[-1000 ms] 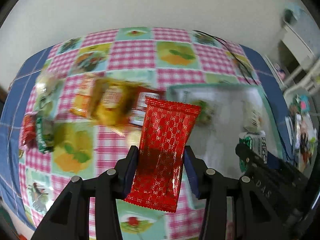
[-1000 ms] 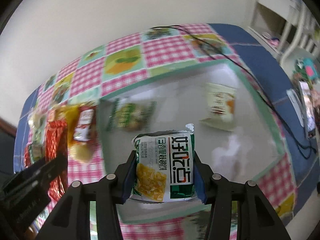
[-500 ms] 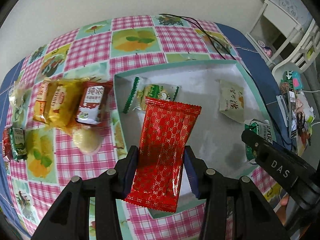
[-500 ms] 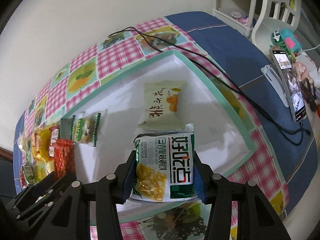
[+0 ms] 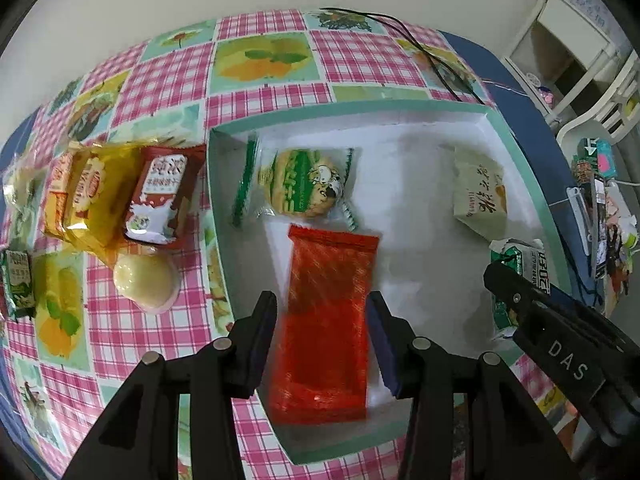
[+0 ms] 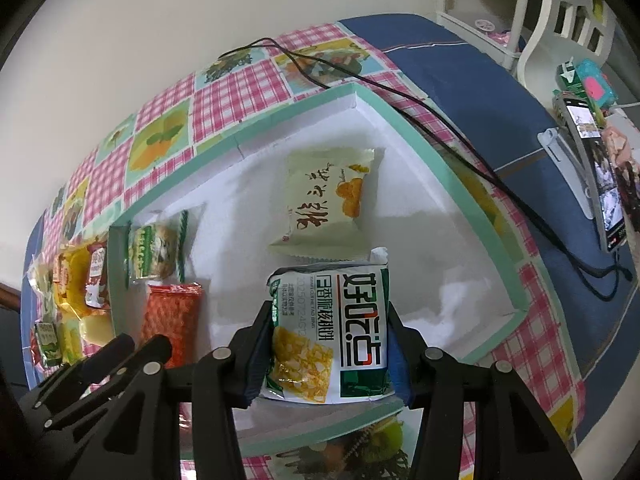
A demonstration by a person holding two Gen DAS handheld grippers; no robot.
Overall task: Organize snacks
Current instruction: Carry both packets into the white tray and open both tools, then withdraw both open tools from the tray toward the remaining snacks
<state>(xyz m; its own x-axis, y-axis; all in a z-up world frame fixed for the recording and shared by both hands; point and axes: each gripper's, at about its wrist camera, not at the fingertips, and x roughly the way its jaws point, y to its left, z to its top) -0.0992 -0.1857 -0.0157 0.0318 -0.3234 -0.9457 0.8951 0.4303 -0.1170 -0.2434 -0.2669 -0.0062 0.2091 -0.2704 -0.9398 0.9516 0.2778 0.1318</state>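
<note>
My left gripper (image 5: 323,338) is open above the near left part of the white tray with a green rim (image 5: 352,110). The red snack pack (image 5: 326,320) is blurred between its jaws with a gap on each side; it also shows in the right wrist view (image 6: 170,320). My right gripper (image 6: 326,344) is shut on the green and white snack pack (image 6: 332,328), held over the tray's near edge. A round green-wrapped cracker (image 5: 300,188) and a pale cream pack (image 5: 480,196) lie in the tray.
Left of the tray on the checked tablecloth lie yellow packs (image 5: 88,196), a dark red pack (image 5: 160,196), a pale round snack (image 5: 144,278) and a small green pack (image 5: 18,280). A black cable (image 6: 440,120) runs past the tray's far right corner. A phone on a stand (image 6: 600,172) is at the right.
My left gripper has opened and the red pack has slipped down from its jaws into the tray. The right gripper has moved slightly lower over the tray, still holding its pack.
</note>
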